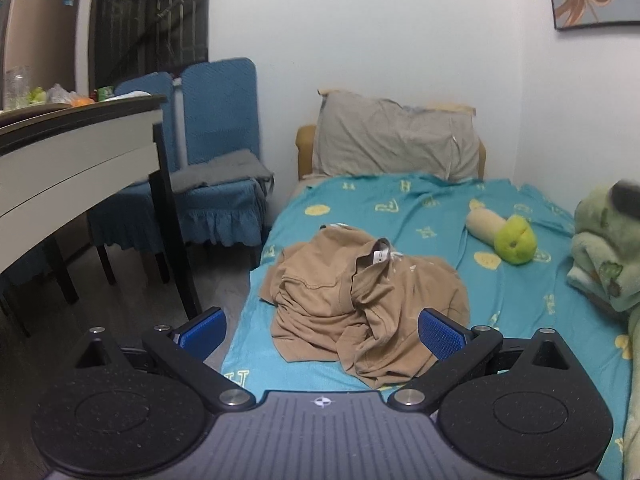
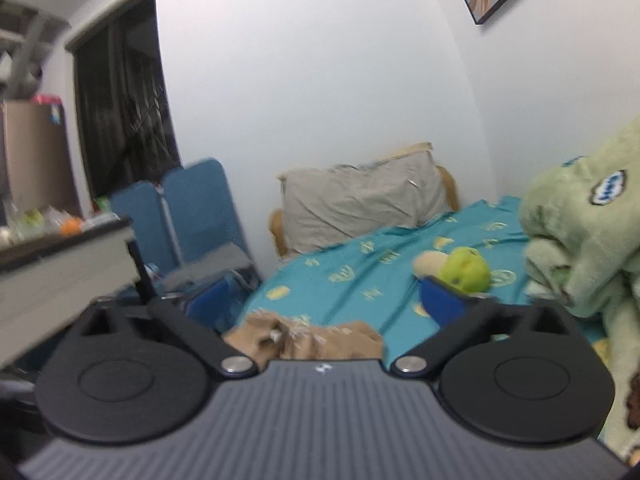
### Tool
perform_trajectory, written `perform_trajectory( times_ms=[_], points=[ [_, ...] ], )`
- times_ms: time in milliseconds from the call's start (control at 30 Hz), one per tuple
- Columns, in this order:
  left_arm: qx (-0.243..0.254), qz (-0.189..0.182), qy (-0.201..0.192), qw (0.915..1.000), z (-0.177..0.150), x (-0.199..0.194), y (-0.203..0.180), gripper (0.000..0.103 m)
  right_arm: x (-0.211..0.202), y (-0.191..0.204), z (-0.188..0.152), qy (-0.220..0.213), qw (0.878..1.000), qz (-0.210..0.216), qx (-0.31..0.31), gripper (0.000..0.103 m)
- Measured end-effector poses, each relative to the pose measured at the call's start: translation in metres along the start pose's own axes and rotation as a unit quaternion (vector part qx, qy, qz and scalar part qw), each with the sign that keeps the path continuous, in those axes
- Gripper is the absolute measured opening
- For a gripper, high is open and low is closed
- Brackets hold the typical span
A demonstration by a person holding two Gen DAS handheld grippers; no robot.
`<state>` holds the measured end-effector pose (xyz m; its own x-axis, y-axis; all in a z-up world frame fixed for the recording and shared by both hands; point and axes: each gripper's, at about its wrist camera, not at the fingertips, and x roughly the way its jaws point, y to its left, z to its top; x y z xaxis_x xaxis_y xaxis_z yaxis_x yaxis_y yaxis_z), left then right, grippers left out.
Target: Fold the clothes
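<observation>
A crumpled tan garment (image 1: 360,300) lies in a heap on the teal bedsheet (image 1: 420,208), near the bed's left edge, with a white label showing at its collar. My left gripper (image 1: 322,330) hovers just in front of the heap, jaws wide open, blue pads (image 1: 440,332) on either side and nothing between them. In the right wrist view only the top of the tan garment (image 2: 312,338) shows above the gripper body. My right gripper (image 2: 324,300) stands open above it and holds nothing.
A grey pillow (image 1: 396,140) leans at the headboard. A green and cream plush toy (image 1: 508,236) lies on the sheet, a folded green blanket (image 2: 580,248) along the bed's right side. Two blue chairs (image 1: 216,152) and a table (image 1: 72,152) stand left of the bed.
</observation>
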<state>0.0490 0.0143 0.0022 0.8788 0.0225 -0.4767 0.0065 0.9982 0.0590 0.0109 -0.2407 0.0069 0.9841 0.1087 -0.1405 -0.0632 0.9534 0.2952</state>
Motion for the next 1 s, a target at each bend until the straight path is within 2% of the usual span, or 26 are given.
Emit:
perform_trajectory(
  times_ms=[200,333,400,433,500,533,567,667,767,867,933,1000],
  points=[
    [0.015,-0.001,0.002,0.9999,0.032,0.046,0.008,0.103,0.011,-0.01,0.001,0.021,1.0,-0.016,0.008,0.103],
    [0.0,-0.003,0.029,0.9996,0.037,0.104,0.014,0.102,0.02,-0.016,-0.004,0.048,0.999,-0.023,0.001,0.103],
    [0.003,-0.002,0.046,0.999,0.035,0.138,0.016,0.098,0.025,-0.02,-0.009,0.059,0.998,-0.023,0.004,0.103],
    [0.01,-0.003,0.058,0.9983,0.033,0.156,0.017,0.097,0.029,-0.023,-0.012,0.067,0.998,-0.022,0.006,0.103],
    [0.032,0.004,0.072,0.9968,0.03,0.187,0.019,0.086,0.037,-0.03,-0.019,0.084,0.996,-0.024,0.004,0.103],
    [0.04,0.008,0.075,0.9963,0.027,0.201,0.02,0.085,0.043,-0.033,-0.023,0.095,0.995,-0.024,0.004,0.103],
    [0.043,0.005,0.076,0.9962,0.023,0.213,0.022,0.084,0.049,-0.037,-0.028,0.105,0.994,-0.024,0.003,0.103],
    [0.06,-0.021,0.08,0.9948,0.008,0.245,0.022,0.067,0.068,-0.045,-0.041,0.141,0.99,-0.014,0.019,0.103],
    [0.109,-0.046,0.074,0.9902,-0.011,0.265,0.011,0.066,0.086,-0.046,-0.054,0.164,0.986,-0.007,0.022,0.103],
    [0.175,-0.054,0.069,0.9806,-0.029,0.279,-0.005,0.063,0.097,-0.045,-0.066,0.177,0.984,-0.01,0.012,0.103],
    [0.203,-0.05,0.064,0.9757,-0.032,0.285,-0.013,0.051,0.103,-0.045,-0.074,0.185,0.983,-0.015,0.006,0.103],
    [0.218,-0.06,0.063,0.9721,-0.031,0.287,-0.019,0.015,0.109,-0.048,-0.078,0.189,0.982,-0.023,0.004,0.103]
  ],
)
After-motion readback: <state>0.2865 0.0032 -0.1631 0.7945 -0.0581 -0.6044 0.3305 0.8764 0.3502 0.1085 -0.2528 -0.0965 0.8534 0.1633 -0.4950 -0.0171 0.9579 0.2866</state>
